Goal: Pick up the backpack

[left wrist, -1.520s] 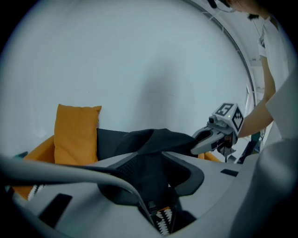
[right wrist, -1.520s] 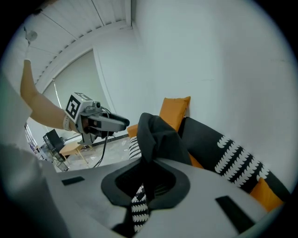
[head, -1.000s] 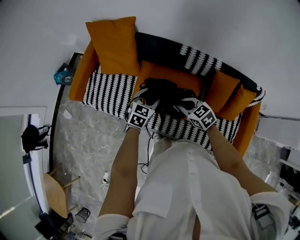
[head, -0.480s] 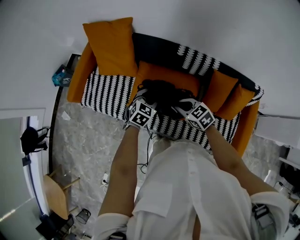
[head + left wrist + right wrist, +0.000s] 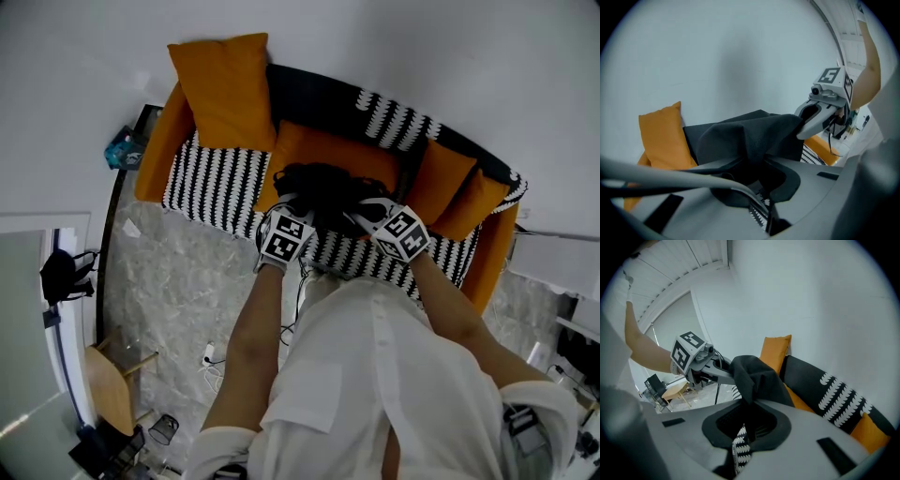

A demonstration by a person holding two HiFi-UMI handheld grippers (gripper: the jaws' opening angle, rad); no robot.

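Black backpack (image 5: 323,187) lies mid-seat on the striped sofa (image 5: 211,183). From the head view both grippers cover its near side.

Left gripper (image 5: 758,161): jaws have just been closing and now pinch a fold of backpack fabric.

Right gripper (image 5: 746,405): jaws clamped tight on another fold.

Straps and zips can't be made out.

Soft, even, rather cool light fills all three views, with no hard shadows or glare. The pale wall (image 5: 450,56) reads flat grey-white, and the black backpack (image 5: 323,183) is so dark in the head view that its folds barely show. The head view bows the orange sofa (image 5: 157,145) into an arc, and both gripper views are strongly fisheye with black corners, their nearest foreground soft and out of focus while the cloth beyond is sharper.
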